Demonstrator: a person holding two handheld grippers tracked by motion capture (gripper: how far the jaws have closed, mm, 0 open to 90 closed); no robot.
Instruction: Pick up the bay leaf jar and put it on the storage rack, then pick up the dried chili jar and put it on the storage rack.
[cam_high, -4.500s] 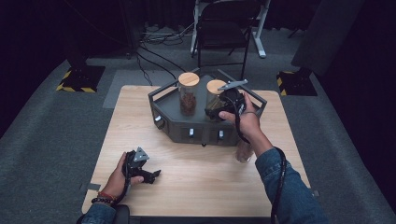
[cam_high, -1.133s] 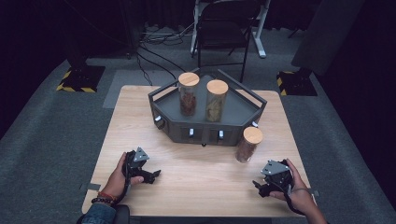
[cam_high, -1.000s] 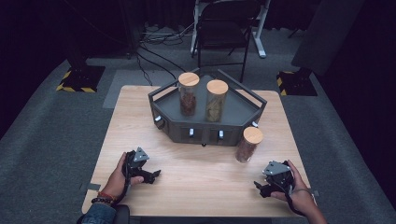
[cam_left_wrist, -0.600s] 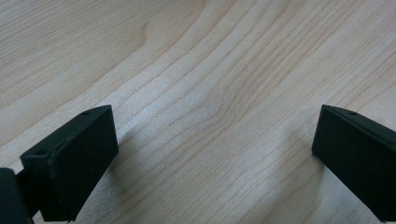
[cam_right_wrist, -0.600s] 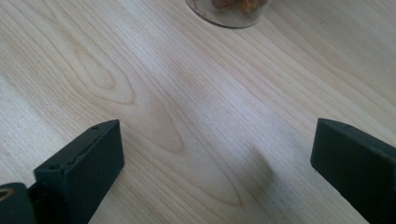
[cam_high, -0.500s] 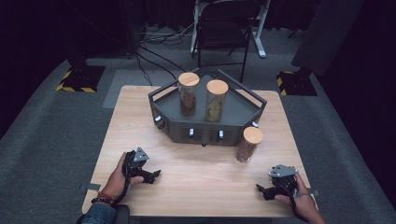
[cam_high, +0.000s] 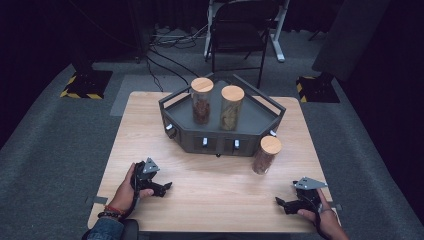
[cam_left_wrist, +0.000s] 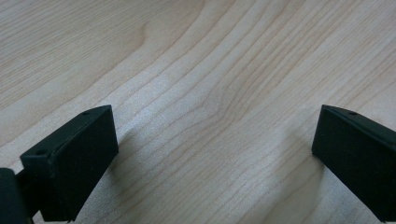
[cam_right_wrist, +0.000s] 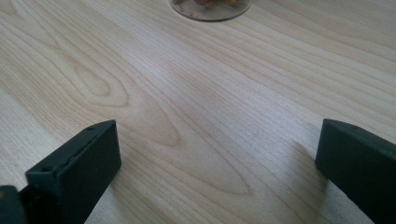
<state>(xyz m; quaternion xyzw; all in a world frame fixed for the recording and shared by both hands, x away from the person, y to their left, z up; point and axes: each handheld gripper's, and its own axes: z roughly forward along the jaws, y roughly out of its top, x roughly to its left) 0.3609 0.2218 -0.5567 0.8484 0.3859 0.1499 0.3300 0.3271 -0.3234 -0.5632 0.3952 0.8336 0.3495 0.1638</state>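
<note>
Bright, evenly lit tabletop; dark, dim surroundings.

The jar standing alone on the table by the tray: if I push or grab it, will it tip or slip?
The jar is tall and narrow and stands upright, so a push near its wooden lid would likely tip it. Its clear wall looks smooth, probably slippery and breakable. It looks nearly full, so likely fairly heavy; a low, firm grip seems safer.

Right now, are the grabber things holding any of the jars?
No. The left gripper and the right gripper are both open and empty over the table. The nearest jar stands alone.
</note>
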